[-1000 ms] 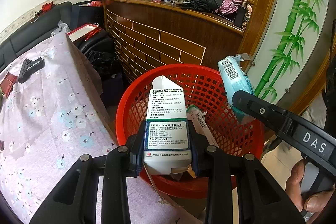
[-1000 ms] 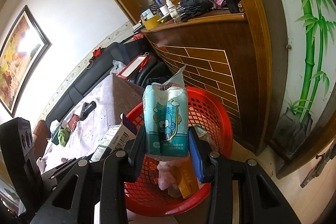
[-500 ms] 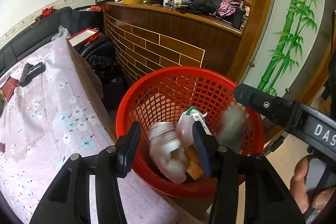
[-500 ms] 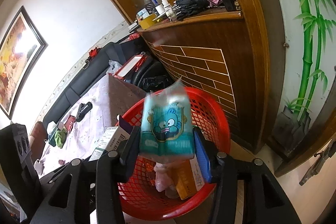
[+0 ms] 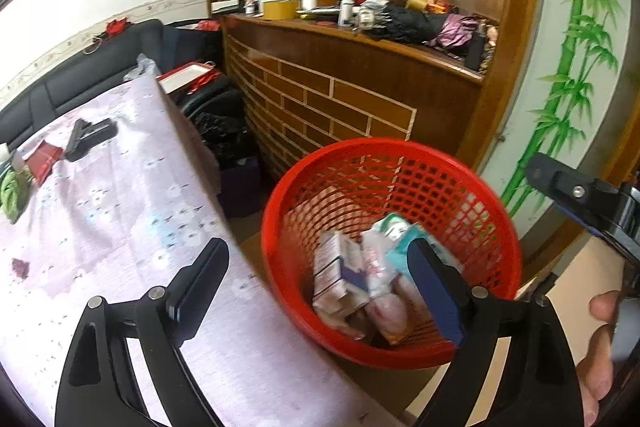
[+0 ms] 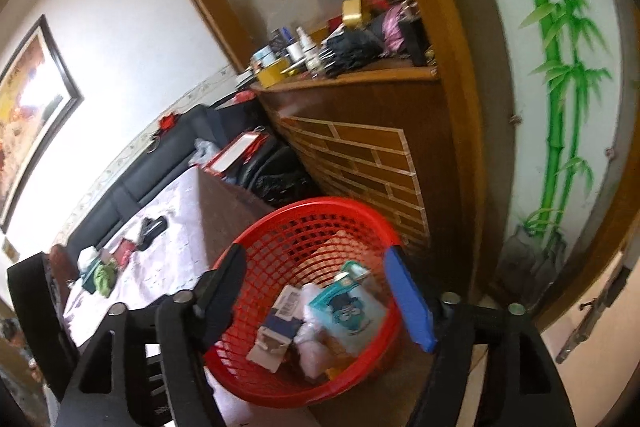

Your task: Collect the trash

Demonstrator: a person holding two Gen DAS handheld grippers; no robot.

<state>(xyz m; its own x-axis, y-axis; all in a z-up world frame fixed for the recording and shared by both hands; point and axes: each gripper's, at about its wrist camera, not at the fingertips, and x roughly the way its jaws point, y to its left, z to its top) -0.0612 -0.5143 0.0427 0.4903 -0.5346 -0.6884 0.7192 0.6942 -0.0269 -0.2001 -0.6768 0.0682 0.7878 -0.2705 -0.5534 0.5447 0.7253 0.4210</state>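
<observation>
A red mesh basket (image 5: pixel 304 171) (image 6: pixel 372 223) stands on the floor beside the table. Inside lie a white and blue medicine box (image 5: pixel 334 279) (image 6: pixel 276 335), a teal tissue pack (image 5: pixel 404 239) (image 6: pixel 348 311) and other wrappers. My left gripper (image 5: pixel 320 279) is open and empty, above the basket's near rim. My right gripper (image 6: pixel 316 287) is open and empty, above the basket. The right gripper's body (image 5: pixel 580 199) shows at the right edge of the left wrist view.
A table with a pale floral cloth (image 5: pixel 100 211) (image 6: pixel 176 219) is left of the basket, with a black object (image 5: pixel 90 137), a red item and a green cloth on it. A cluttered wooden counter (image 5: pixel 360 67) stands behind. A black sofa (image 5: pixel 80 83) is at far left.
Both grippers opened. The medicine box dropped from my left gripper and the tissue pack from my right gripper into the basket. Both views have shifted left and back.
</observation>
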